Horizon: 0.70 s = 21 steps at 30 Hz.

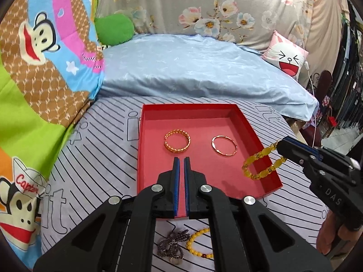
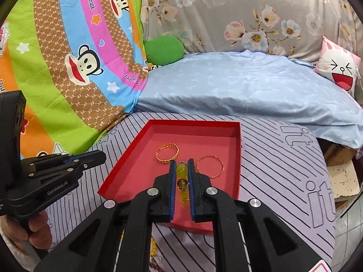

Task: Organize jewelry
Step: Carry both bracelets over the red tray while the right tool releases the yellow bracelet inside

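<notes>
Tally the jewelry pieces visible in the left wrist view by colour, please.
Gold: 2, a twisted bangle and a thin bangle, both in the red tray.
Yellow: 2, a bead bracelet held by the right gripper and a bead bracelet on the bedsheet.
Dark: 1, a bead strand on the bedsheet.
Total: 5

A striped grey sheet (image 1: 95,149) is covering the bed, a pale blue quilt (image 1: 199,68) is lying behind, and a floral cloth (image 1: 204,4) is hanging along the back.

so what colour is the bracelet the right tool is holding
Translucent yellow beads, seen best in the left wrist view.
</notes>
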Motion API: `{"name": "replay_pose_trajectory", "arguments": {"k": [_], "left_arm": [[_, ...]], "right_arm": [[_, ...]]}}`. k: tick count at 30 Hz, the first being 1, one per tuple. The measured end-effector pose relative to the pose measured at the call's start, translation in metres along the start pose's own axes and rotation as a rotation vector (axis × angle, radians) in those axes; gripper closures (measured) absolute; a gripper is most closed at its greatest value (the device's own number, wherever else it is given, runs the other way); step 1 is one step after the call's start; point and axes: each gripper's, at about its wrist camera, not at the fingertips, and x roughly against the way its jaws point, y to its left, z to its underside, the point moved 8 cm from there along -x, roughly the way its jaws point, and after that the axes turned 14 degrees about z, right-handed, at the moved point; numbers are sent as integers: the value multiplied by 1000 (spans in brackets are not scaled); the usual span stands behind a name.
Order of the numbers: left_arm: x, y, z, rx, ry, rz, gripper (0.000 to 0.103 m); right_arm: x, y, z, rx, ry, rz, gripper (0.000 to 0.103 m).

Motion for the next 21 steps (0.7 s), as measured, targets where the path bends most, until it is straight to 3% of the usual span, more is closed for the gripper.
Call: {"name": "replay_pose_trajectory", "arguments": {"k": [6, 8, 10, 12, 18, 20, 21], "left_arm": [[9, 7, 41, 35, 34, 14, 98], [7, 8, 66, 57, 71, 21, 90], [3, 9, 86, 65, 97, 14, 73], [-3, 8, 103, 67, 127, 7, 71], [-23, 11, 126, 92, 180, 0, 71], [-28, 11, 130, 100, 192, 8, 79], [-30, 11, 132, 97, 198, 11, 90]], "right_arm": [[-4, 1, 16, 0, 30, -10, 94], [-2, 0, 20, -4, 33, -10, 94], [1, -1, 24, -11, 36, -11, 94], [3, -3, 25, -14, 37, -8, 94], [8, -7, 27, -17, 36, 3, 94], [8, -7, 28, -18, 37, 1, 94], [8, -7, 28, -17, 36, 1, 94]]}}
